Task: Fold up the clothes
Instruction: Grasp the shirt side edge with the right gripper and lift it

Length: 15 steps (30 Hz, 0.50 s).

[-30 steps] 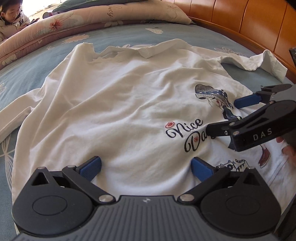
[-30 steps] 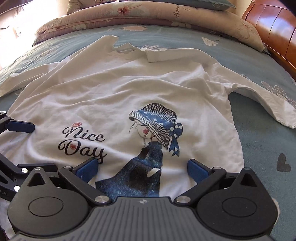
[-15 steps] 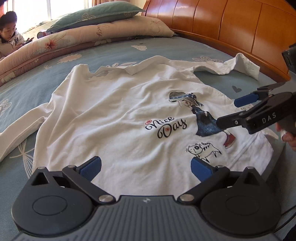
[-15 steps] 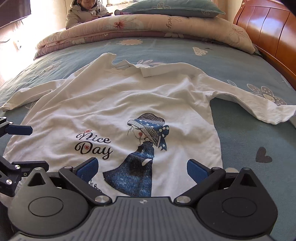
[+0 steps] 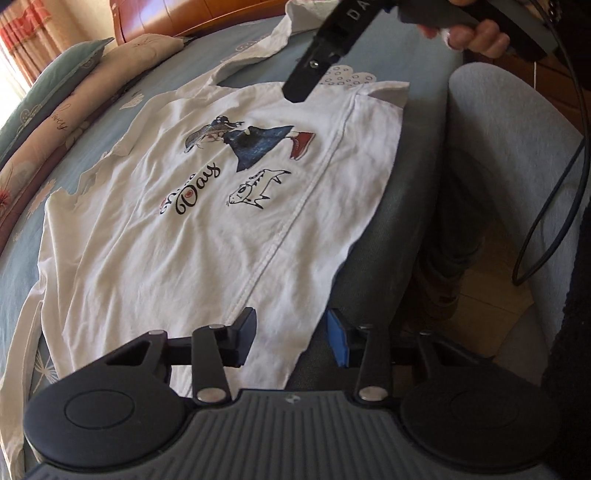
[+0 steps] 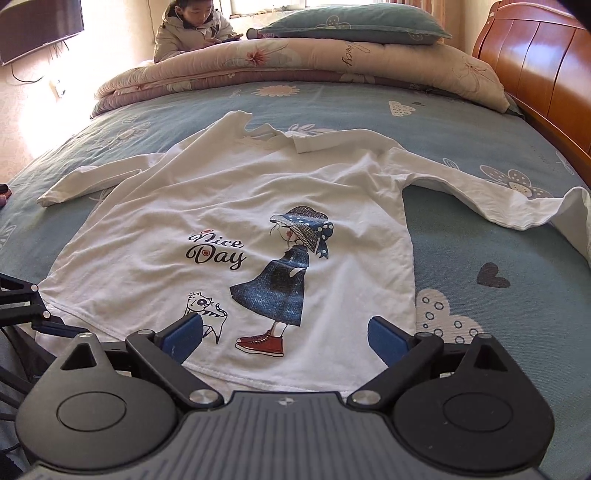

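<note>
1. While the white long-sleeved shirt (image 6: 229, 236) lies spread face-up on the bed (image 6: 461, 122), print showing, the left claw (image 5: 291, 338) sits at its hem corner near the bed's edge, tilted down and rolled over sideways. Its jaws are closing with the corner of the hem between them, but the pads don't look pressed on the cloth yet, so no real grip as far as I can see.
2. Right claw (image 6: 284, 334) hangs over the middle of the hem, angled down, jaws wide apart, nothing pinched. The cloth just sits below the gap, printed red shoe right between the pads.
3. From the left view you can see the right claw's black body poking in from the top, with the person's hand (image 5: 476, 35) wrapped round the handle and a black cable (image 5: 546, 206) looping down from it. The person's grey trouser leg (image 5: 509, 155) is right up against the bedside.
4. Bed has a blue sheet with flowers, clouds and hearts. One sleeve is stretched out to the right, the other trails left.
5. Far end: a rolled floral quilt (image 6: 332, 62) with a teal pillow (image 6: 354, 24) on top, and a wooden headboard (image 6: 543, 62) on the right.
6. Another person (image 6: 192, 29) in a pale jacket leans on the quilt, and a dark screen (image 6: 37, 29) hangs on the wall at left.
</note>
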{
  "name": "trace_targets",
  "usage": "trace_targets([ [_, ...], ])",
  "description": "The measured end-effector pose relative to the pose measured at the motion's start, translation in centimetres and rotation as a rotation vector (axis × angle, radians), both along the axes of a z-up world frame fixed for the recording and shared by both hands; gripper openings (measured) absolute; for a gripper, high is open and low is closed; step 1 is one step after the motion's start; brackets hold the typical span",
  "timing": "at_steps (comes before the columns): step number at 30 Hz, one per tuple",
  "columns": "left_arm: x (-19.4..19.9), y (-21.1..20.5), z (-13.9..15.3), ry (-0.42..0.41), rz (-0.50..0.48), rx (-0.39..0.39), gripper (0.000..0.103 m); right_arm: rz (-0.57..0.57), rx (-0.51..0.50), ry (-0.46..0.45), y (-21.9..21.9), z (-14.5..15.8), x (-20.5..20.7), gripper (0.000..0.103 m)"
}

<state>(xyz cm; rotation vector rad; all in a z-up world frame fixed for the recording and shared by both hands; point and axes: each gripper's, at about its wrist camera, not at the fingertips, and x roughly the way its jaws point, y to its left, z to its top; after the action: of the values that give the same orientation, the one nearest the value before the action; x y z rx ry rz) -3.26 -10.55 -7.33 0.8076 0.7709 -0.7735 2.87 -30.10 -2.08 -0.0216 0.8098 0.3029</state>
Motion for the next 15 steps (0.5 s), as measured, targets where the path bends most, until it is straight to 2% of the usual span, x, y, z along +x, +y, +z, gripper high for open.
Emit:
trace_targets([
  [5, -0.6, -0.6, 0.4, -0.032, -0.036, -0.002, 0.04, 0.034, -0.005, -0.023, 0.7, 0.8, -1.1, 0.098],
  [15, 0.9, -0.6, 1.0, -0.055, 0.046, -0.036, 0.04, 0.188, -0.036, -0.025, 3.1, 0.8, -3.3, 0.096],
])
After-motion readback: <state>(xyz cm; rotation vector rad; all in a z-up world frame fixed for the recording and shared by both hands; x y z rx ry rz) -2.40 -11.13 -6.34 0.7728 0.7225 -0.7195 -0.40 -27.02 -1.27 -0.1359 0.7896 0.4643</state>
